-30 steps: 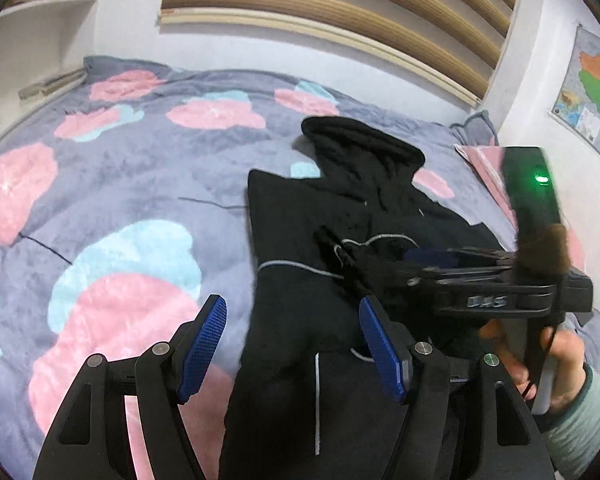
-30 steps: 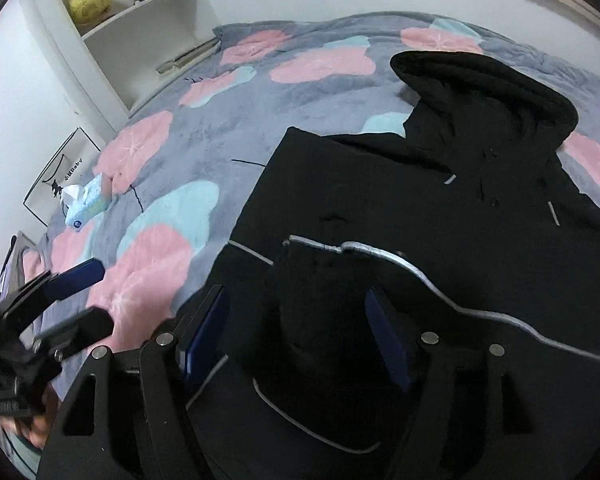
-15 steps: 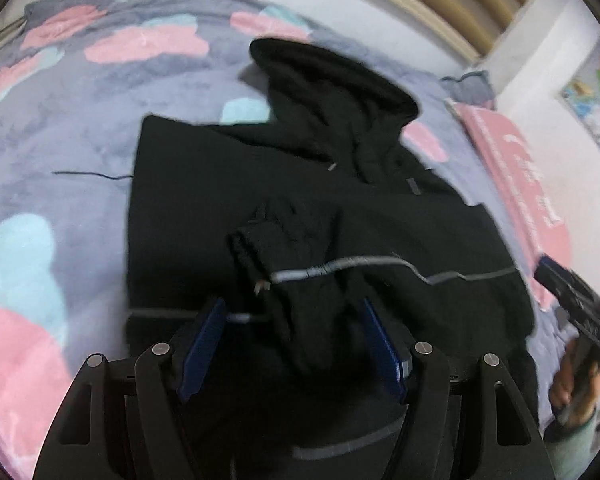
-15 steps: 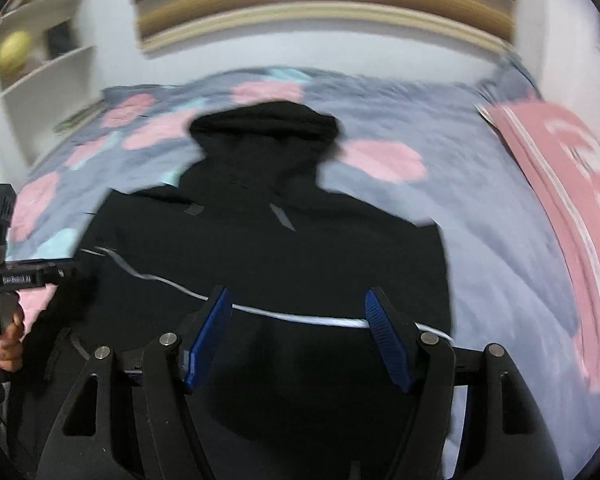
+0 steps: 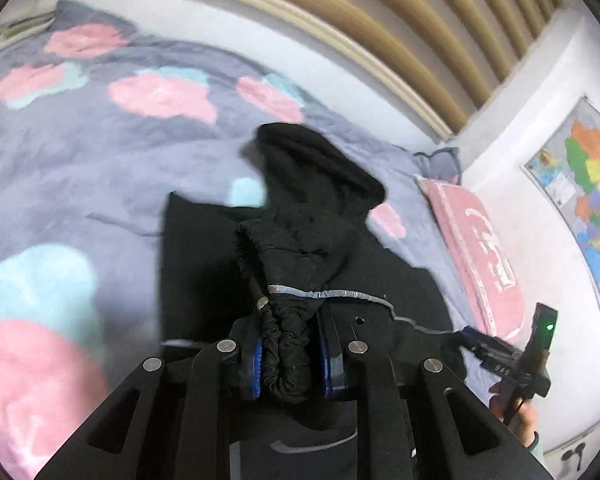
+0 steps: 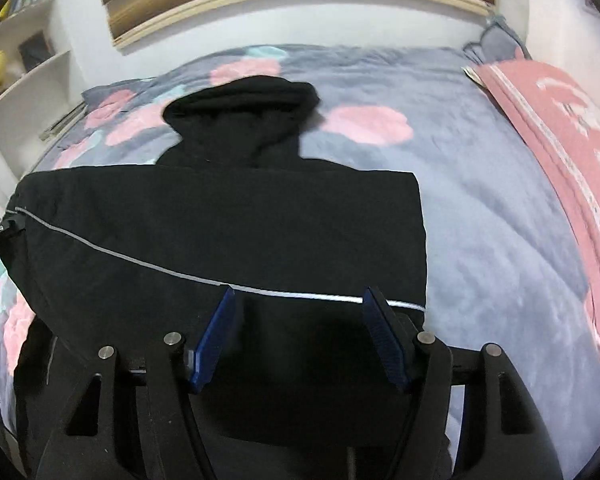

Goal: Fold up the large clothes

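On the far left, the grey bedspread with its pink and blue blotches lies bare beside the garment. Next comes the black hoodie, spread face-up on the bed with its hood pointing toward the headboard wall. The left gripper is now clamped on a gathered cuff of the hoodie: both blue pads press into the bunched, elasticated fabric, and the sleeve runs up from it in a loose ridge, with a thin reflective stripe crossing it. Half a second ago those jaws were wide apart over the same bunch of cloth, so the grasp has only just been made. That suggests the sleeve is ready to be carried across the body, probably the first of 2 sleeve folds.

Further right, the right gripper hovers low over the hoodie's lower body with its fingers spread wide and nothing between them; 1 second ago it sat over this sleeve, and it has since swung away to the right side. The right edge of the hoodie looks already straight and squared. Beyond it lies a pink blanket, and a map hangs on the wall.
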`<state>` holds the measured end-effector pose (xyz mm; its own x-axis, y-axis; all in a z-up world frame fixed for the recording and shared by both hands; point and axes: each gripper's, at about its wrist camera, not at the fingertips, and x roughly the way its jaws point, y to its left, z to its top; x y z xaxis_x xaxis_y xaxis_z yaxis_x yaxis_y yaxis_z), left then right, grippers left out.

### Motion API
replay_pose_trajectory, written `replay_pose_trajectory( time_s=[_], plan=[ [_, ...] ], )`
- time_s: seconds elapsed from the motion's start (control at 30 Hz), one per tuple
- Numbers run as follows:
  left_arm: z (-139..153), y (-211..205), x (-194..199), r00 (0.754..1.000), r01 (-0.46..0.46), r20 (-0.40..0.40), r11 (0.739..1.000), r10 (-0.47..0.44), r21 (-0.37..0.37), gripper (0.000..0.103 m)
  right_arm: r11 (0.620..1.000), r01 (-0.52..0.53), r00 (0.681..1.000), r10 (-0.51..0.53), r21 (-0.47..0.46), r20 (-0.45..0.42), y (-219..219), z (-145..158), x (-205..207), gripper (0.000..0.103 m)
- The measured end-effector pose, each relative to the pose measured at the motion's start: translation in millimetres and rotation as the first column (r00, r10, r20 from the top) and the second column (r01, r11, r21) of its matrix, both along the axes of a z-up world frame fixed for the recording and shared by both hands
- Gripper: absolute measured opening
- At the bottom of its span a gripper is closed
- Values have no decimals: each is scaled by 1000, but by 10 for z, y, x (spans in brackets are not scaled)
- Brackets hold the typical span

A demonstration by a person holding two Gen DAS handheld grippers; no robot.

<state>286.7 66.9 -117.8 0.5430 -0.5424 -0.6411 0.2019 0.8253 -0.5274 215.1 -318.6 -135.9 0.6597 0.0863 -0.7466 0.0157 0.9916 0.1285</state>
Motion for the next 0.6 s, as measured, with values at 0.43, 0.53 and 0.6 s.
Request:
replay_pose_trajectory(
  time_s=[0.43,0.53,0.6],
  plan=[
    [-576,76,-97,985,-2,-170,997,15,74,36,998,11,987,-22,-69,-158,345,-615,282,71],
    [-84,-24,-371,998,-53,-28,977,60,208,47,1000,1,994,1,24,-109,295,-384,138,71],
    [152,-103,-499,998,-57,35,976,51,212,63,997,-13,999,17,75,-49,304,-196,-42,71]
  ],
)
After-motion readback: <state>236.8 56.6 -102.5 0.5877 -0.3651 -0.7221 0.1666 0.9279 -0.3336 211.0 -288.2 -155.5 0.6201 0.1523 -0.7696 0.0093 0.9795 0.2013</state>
